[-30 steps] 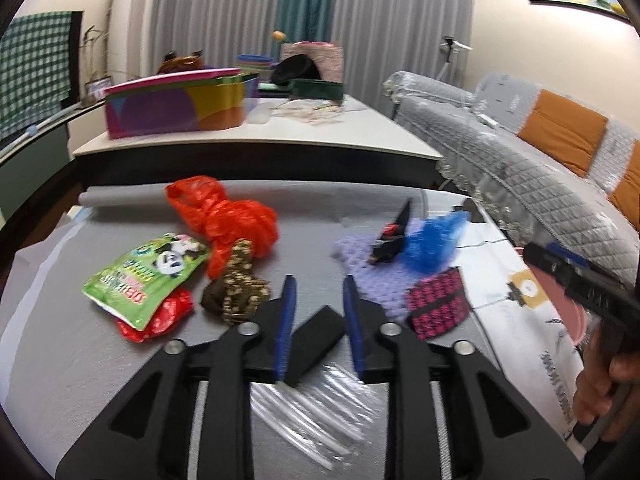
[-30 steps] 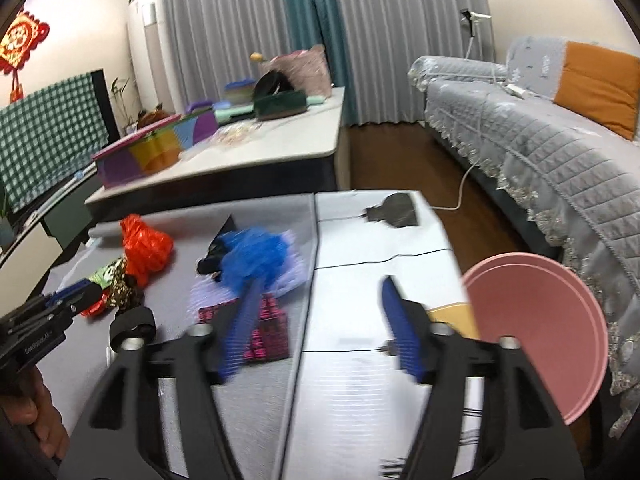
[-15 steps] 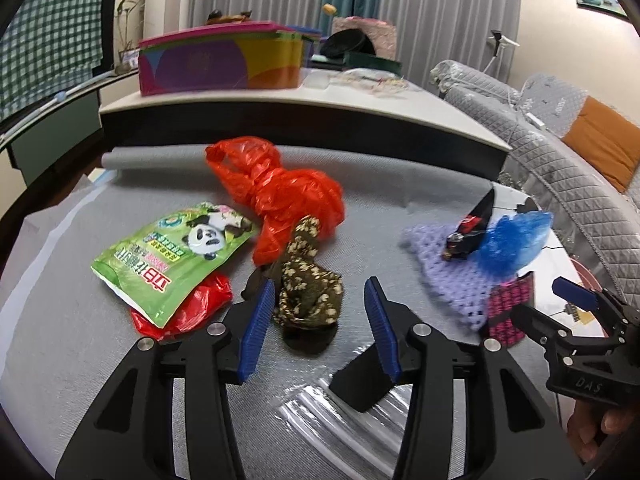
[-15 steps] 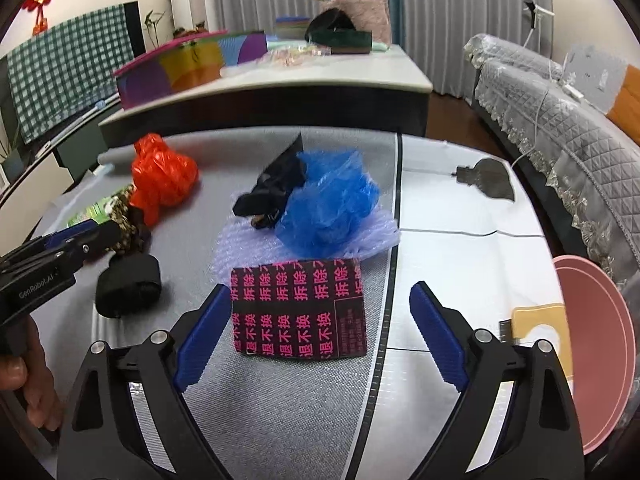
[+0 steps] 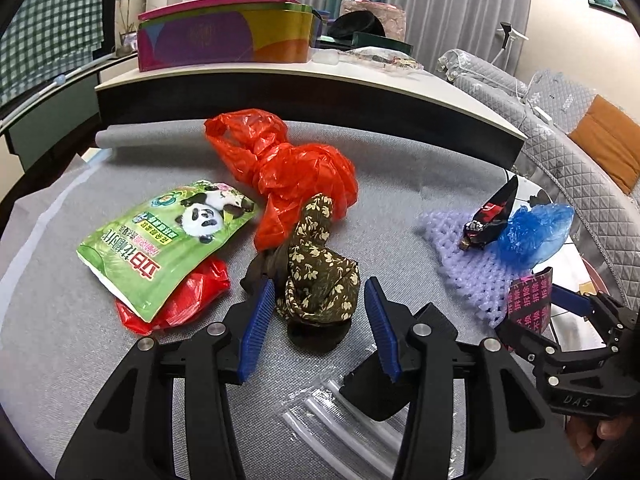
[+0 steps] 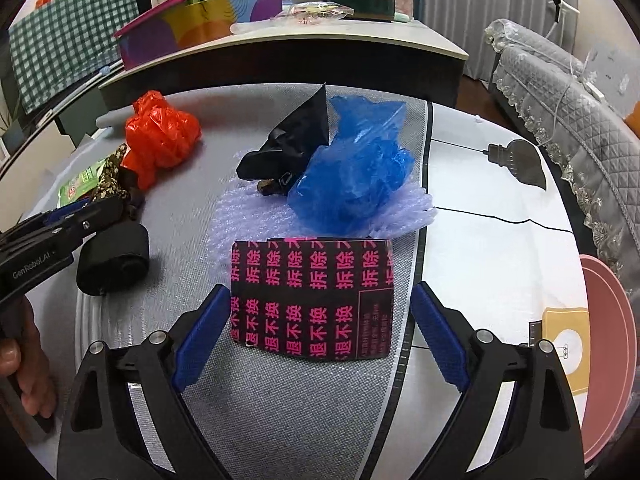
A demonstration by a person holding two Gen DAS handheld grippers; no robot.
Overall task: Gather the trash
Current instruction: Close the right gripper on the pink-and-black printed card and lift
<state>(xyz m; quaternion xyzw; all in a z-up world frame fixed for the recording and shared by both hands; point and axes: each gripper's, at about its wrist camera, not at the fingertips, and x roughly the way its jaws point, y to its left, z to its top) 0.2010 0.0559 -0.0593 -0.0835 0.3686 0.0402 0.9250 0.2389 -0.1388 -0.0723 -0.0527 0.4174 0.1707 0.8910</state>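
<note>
A: Setting: a living room, with a grey mat covering the bench [image 5: 400, 168]; behind it a white-topped table carries a colourful box [image 5: 224, 32], and a quilted sofa [image 6: 568, 92] stands to the right.

B: And nearest the lenses?

A: The left gripper [image 5: 316, 320]. Its jaws have just been opening and now stand spread on either side of the floral cloth bundle [image 5: 316, 276], which lies between the pads, apparently untouched. A second ago the bundle lay well ahead of them.

B: The other tool?

A: The right gripper [image 6: 316, 336] has likewise been opening; its jaws are spread wide, flanking the black-and-pink packet [image 6: 312, 296] without pressing it. Earlier that packet lay off to one side.

B: Farther out?

A: A green panda pouch [image 5: 168, 240], an orange plastic bag [image 5: 288, 164] and a blue plastic bag [image 6: 352, 176] on purple mesh [image 5: 472, 264].

B: Meaning?

A: Both tools appear aligned for a grasp; closing would likely be next. No trash is collected yet.
</note>
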